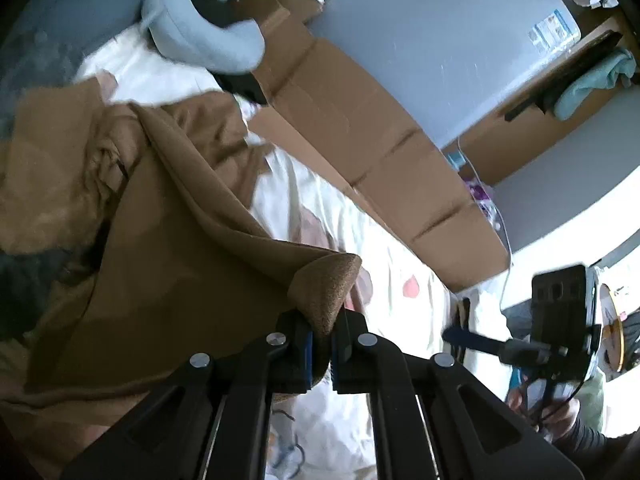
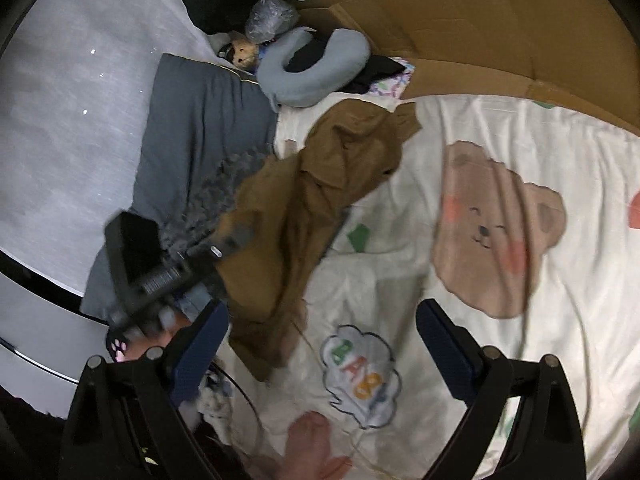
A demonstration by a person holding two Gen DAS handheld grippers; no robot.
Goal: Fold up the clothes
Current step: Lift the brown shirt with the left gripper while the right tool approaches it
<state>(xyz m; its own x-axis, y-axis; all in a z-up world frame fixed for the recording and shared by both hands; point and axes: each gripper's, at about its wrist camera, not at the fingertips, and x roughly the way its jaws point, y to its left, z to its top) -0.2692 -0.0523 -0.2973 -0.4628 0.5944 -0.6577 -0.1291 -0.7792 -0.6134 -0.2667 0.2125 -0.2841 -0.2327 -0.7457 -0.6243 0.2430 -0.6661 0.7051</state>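
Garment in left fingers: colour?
Plain brown garment; clearest in the left wrist view.

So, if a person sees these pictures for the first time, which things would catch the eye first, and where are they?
First comes the brown garment, lying crumpled across the cream bear-print sheet, with one folded edge pinched in the left gripper. Next, the big bear face printed on the sheet, to the right of the garment in the right wrist view, beyond the open, empty right gripper. Behind them lie a blue neck pillow and flattened cardboard.

Garment: brown soft knit garment [image 2: 320, 196], crumpled
Pose: one edge lifted and pinched, rest draped
Place: on cream printed bedsheet [image 2: 560, 320]
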